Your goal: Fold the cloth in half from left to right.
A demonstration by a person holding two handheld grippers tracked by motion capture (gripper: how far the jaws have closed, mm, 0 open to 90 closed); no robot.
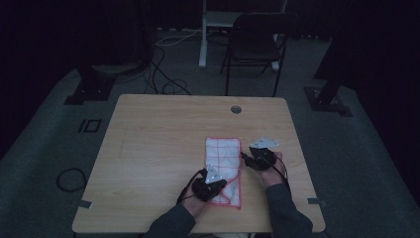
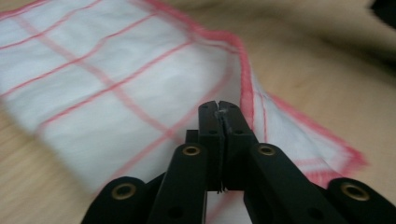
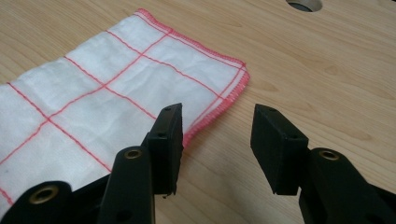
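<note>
White cloth (image 1: 224,163) with red grid lines and red hem, lying folded lengthwise on the light wooden tabletop (image 1: 158,148), right of centre and toward the near edge. Near end of the cloth rumpled and lifted at one corner.

Left hand-held gripper (image 1: 218,184) at that near end, over the cloth's left side. In the left gripper view, jaws pressed together with no gap, a thin fold of cloth (image 2: 140,93) apparently pinched between the tips; picture blurred there, so the pinch itself hard to confirm, though the fabric rises in a ridge right at the tips. Left hand-held gripper (image 2: 219,108): clenched on the cloth.

Right hand-held gripper (image 1: 243,155) just beside the cloth's right edge, about midway along it. In the right gripper view, right hand-held gripper (image 3: 217,128) released, jaws standing apart, nothing between them but bare tabletop; one jaw over the red hem of the cloth (image 3: 107,98), the other over wood. Round cable hole (image 3: 304,3) in the tabletop farther off.
</note>
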